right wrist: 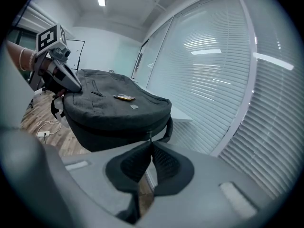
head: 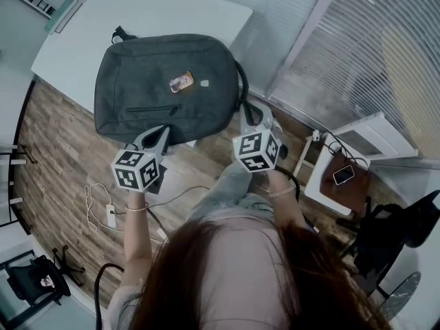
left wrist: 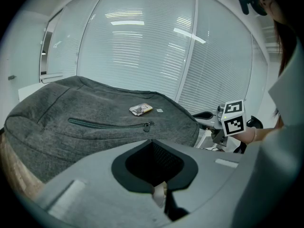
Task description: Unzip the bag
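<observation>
The bag (head: 165, 81) lies flat on the white table (head: 158, 12), its near edge meeting the 2 grippers. The left gripper (left wrist: 152, 141) has its jaws together at that edge, any pinched fabric hidden behind them. The right gripper (right wrist: 151, 144) is clamped on the small side zipper pull (right wrist: 150, 136).

The dark grey fabric backpack (head: 165, 81) blocks the near end of the white table (head: 192, 12); the far end lies open for passage.

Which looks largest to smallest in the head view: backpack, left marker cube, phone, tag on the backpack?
1. backpack
2. left marker cube, though nearest the camera
3. phone and tag look alike, unranked
</observation>
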Demonstrator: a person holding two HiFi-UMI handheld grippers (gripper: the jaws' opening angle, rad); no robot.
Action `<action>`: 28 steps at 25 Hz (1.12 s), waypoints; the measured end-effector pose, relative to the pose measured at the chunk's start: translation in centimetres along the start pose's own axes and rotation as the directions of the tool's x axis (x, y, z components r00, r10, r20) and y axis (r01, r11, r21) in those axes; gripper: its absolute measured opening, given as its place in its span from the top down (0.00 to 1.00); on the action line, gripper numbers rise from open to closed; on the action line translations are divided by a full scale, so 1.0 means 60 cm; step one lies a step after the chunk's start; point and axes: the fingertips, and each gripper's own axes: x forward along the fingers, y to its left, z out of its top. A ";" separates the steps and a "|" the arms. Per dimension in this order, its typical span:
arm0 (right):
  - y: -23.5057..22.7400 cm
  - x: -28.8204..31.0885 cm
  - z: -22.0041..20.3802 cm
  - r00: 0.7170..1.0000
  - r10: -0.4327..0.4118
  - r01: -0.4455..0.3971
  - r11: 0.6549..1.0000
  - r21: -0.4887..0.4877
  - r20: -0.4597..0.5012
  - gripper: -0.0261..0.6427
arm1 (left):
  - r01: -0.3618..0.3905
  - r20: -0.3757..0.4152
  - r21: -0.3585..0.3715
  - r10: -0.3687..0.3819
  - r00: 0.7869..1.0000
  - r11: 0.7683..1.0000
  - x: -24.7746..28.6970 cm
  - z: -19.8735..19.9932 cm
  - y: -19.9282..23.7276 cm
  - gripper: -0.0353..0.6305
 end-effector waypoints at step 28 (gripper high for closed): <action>-0.068 0.071 0.035 0.990 0.142 -0.140 0.981 -0.136 0.008 0.94 | 0.020 -0.011 -0.006 -0.020 1.000 1.000 0.006 0.001 0.000 0.94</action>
